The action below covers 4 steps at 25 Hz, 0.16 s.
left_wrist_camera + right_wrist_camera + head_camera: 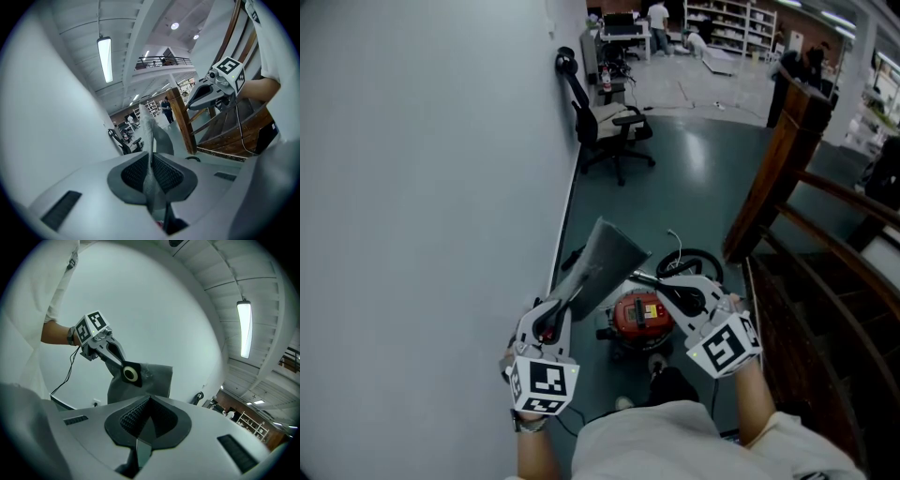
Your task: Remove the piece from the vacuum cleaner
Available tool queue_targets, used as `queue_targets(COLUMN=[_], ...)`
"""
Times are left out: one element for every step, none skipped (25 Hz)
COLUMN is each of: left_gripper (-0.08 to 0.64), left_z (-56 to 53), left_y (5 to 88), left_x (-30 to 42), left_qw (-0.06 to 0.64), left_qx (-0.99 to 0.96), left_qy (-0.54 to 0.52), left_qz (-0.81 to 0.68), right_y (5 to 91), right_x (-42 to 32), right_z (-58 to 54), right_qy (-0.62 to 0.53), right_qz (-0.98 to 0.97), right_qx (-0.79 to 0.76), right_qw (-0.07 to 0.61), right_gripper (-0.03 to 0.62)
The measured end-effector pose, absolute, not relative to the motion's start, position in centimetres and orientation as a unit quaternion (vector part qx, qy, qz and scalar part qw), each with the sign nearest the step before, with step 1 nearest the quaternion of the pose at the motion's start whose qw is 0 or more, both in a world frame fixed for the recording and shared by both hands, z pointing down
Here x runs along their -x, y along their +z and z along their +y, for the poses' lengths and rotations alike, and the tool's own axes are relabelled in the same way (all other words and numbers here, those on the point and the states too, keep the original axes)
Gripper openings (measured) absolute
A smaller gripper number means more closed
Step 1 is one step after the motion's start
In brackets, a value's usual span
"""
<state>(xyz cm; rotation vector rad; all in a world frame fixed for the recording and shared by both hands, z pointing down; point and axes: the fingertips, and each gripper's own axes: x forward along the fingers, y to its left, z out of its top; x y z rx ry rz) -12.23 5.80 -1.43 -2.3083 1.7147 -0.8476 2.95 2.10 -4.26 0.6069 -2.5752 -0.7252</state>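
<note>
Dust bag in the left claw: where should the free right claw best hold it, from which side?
Probably the free edge of the dust bag, away from the collar, approached edge-on from the right: it is flat and thin, and the left claw already holds the collar end.

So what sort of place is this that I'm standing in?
Probably a large, open workshop or warehouse-style office. An office chair stands by the wall, shelving racks line the far end, and a wooden stair railing runs along one side. The left gripper view also shows an upper balcony.
</note>
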Motion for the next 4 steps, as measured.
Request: queue_targets(left_gripper=[0.031,0.031,0.031,0.031], left_z=[5.84,5.87,5.88,5.90], left_y=[-1.41,-1.41,-1.42,-1.43], left_x=[12.25,12.27,12.28,12.29], left_qw=[0.071,0.071,0.070,0.070], left_qx=[0.768,0.768,0.767,0.767], left_qy=[-0.282,-0.283,-0.283,-0.283], left_qz=[0.571,0.571,0.571,0.571], right_y=[-4.25,-4.26,-4.28,-4.30], right_x=[-2.96,-2.97,-3.00,-3.04], right_z=[2.10,2.09,2.07,2.06], right_qy=[-0.258,-0.258,-0.257,-0.257], right_qz=[-0.920,-0.921,-0.921,-0.921], right_qx=[-0.217,-0.218,-0.218,-0.219], right_qw=[0.197,0.196,0.195,0.195], right_gripper=[0.028,0.028,0.028,0.028])
